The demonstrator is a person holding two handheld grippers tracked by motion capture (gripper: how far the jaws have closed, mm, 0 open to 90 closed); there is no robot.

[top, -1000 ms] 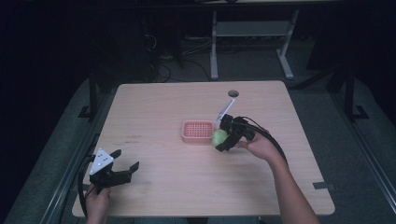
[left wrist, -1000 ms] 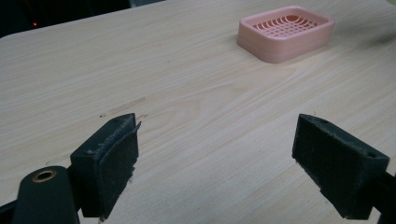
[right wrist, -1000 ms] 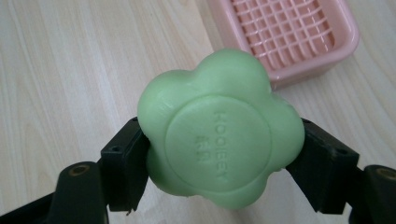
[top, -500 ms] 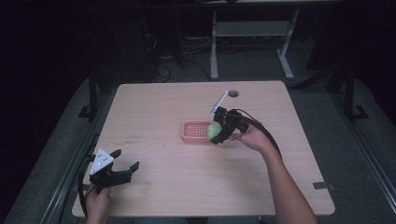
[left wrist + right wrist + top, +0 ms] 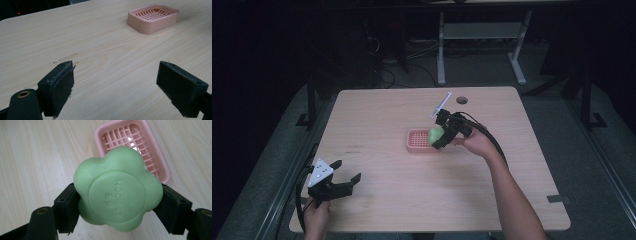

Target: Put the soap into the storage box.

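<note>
My right gripper (image 5: 441,136) has carried the green flower-shaped soap (image 5: 117,198), clamped between its jaws, from beside the pink soap dish (image 5: 418,140) to just over its near rim. Release into the dish looks imminent. My left gripper (image 5: 343,178) rests idle on the bench (image 5: 412,190), jaws spread wide.

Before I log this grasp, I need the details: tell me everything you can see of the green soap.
The green soap is a flower-shaped bar with rounded lobes, smooth and waxy, with a raised round centre bearing embossed lettering. The right gripper holds it off the table, black fingers pressing opposite sides. It hangs over the near end of the pink slotted soap dish, apart from it.
</note>
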